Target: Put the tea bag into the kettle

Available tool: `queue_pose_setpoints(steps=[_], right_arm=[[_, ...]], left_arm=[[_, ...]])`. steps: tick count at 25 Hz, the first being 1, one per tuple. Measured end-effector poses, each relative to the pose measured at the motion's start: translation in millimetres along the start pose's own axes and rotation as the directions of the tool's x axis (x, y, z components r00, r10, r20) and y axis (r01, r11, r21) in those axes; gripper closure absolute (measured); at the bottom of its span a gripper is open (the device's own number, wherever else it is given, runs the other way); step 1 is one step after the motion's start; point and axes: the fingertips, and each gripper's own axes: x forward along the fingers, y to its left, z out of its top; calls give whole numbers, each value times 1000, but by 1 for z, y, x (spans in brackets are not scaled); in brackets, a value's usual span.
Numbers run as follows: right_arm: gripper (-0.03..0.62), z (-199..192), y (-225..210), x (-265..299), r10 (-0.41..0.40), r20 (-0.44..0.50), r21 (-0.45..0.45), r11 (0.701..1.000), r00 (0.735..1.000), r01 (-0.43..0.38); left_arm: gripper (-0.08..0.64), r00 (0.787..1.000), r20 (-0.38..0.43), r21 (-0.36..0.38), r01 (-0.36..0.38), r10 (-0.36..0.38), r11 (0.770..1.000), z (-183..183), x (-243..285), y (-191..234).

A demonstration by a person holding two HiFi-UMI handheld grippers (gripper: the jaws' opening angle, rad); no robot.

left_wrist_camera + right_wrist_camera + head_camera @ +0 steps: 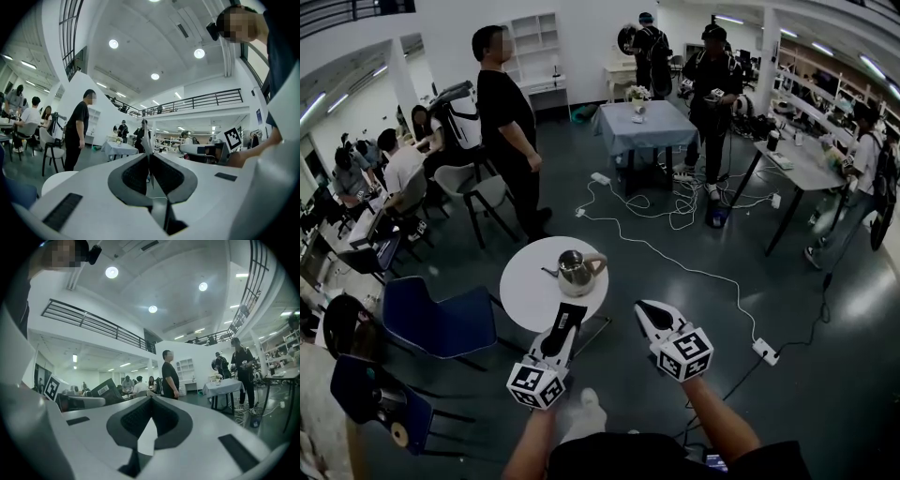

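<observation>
Two handheld grippers point level toward a round white table (523,289), where a metal kettle (577,272) stands right of centre on the tabletop. The left gripper (571,310) has its jaws pressed together on the tea bag (145,140) (a thin white sliver seen edge-on, poking up past the tips), held short of the kettle, over the table's near rim. The right gripper (643,308), just beside it and off the table's right side, is closed with nothing between its pads. A person in black (508,122) stands beyond the table; blue chairs (441,323) sit to its left.
</observation>
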Motion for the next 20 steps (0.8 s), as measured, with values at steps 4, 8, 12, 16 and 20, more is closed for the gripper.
queue_pose_setpoints(steps=[4,8,12,16,20], right_arm=[[577,2,-6,24,6,-1,-6,1000,1000,-6],[577,4,-14,50,13,-5,-7,1000,1000,-13],[577,5,-25,76,12,-18,-9,1000,1000,-13],[575,9,-37,99,-1,-21,-1,1000,1000,1],[577,14,-43,125,-13,-27,3,1000,1000,13]], left_arm=[[525,1000,0,-3,-3,3,1000,1,9,20],[525,1000,-3,-8,-4,4,1000,3,24,43],[525,1000,-12,-10,-2,2,1000,7,42,67],[525,1000,-20,-16,4,-4,1000,12,59,89],[525,999,-28,-22,14,-15,1000,20,70,112]])
